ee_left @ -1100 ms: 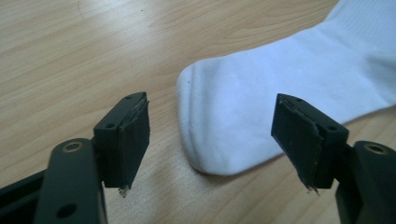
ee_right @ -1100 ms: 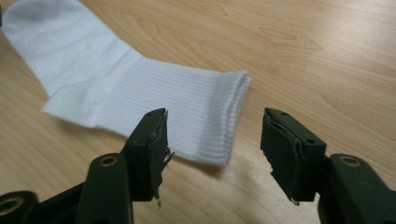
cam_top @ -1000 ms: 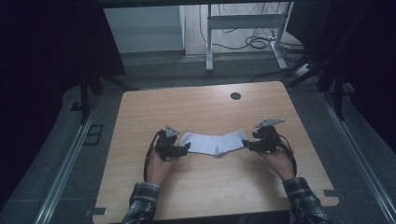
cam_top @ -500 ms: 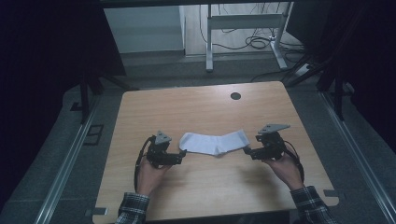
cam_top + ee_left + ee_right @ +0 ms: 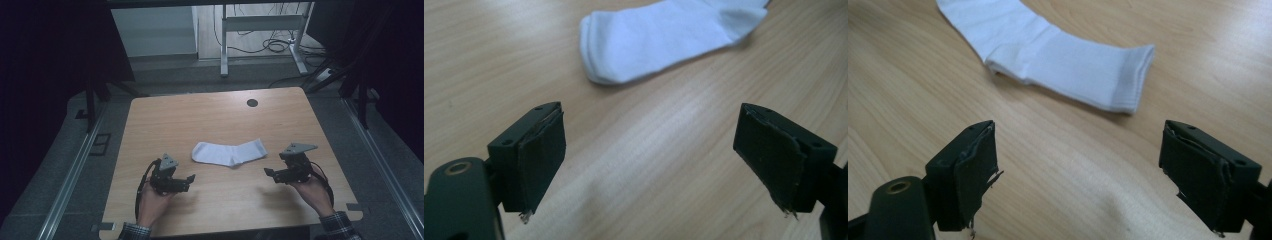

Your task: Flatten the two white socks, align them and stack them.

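Note:
A white sock (image 5: 230,152) lies flat on the wooden table (image 5: 210,115), bent slightly at the heel. My left gripper (image 5: 191,177) rests near the front left, apart from the sock's toe end (image 5: 669,37). Its jaws (image 5: 654,145) have just been opening and stand open with only bare wood between them. My right gripper (image 5: 267,172) sits to the front right, apart from the sock's cuff end (image 5: 1058,55). Its jaws (image 5: 1078,165) have also just been opening and are open, with nothing between them.
A dark round hole (image 5: 252,103) sits in the table's far right part. Beyond the far edge stand a white desk frame (image 5: 260,30) and cables on the floor (image 5: 272,46). Metal rails (image 5: 70,175) run along both sides of the table.
Both hands have drawn back from the sock's ends toward the table's front edge. The sock was let go and lies flat. Both sets of jaws stand wider.

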Demonstrator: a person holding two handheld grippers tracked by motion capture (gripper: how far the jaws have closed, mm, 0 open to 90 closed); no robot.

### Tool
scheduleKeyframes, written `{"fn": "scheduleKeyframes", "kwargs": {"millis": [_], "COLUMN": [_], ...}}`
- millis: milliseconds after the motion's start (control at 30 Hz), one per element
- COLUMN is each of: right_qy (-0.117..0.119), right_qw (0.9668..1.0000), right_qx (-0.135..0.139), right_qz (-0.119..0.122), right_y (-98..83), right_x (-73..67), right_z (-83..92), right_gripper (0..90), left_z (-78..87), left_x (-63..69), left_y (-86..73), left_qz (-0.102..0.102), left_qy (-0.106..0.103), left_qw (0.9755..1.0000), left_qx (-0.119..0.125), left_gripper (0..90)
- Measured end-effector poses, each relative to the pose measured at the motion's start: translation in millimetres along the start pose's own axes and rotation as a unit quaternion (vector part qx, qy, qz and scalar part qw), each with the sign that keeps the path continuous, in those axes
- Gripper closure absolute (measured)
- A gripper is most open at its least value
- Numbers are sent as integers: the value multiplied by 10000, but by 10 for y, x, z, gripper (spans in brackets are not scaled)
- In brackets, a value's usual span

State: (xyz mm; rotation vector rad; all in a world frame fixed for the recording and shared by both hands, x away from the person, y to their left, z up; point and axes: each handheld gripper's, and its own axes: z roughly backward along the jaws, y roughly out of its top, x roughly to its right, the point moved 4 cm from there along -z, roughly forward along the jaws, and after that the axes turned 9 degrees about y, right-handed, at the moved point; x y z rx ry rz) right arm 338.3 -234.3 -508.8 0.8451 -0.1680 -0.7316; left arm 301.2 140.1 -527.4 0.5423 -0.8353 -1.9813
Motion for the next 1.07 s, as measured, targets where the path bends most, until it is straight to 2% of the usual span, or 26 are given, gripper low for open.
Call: {"fn": "scheduleKeyframes", "kwargs": {"millis": [367,567,700,767,800,867,1067], "right_qy": [-25,30,38,52,67,170,171], "right_qw": [9997,9982,9973,9968,9968,9977,9981], "right_qx": [-193,-491,-606,-655,-663,-578,-487], "right_qz": [171,355,424,461,449,316,329], "right_y": [-261,-418,-494,-527,-542,-558,-580], "right_x": [-63,-101,-121,-119,-115,-105,-102], "right_z": [-75,-171,-231,-255,-264,-274,-269], "right_gripper": [103,95,84,81,74,68,67], "left_z": [16,-29,-67,-92,-102,-114,-112], "left_x": [155,206,242,265,270,270,267], "left_y": [-282,-391,-446,-471,-482,-494,-501], "left_qz": [-160,-244,-409,-396,-405,-299,-329], "left_qy": [26,31,80,31,5,-75,-98], "left_qw": [9998,9995,9984,9983,9983,9988,9988], "left_qx": [-62,-214,-374,-428,-425,-372,-352], "left_gripper": [134,125,124,121,120,115,114]}}
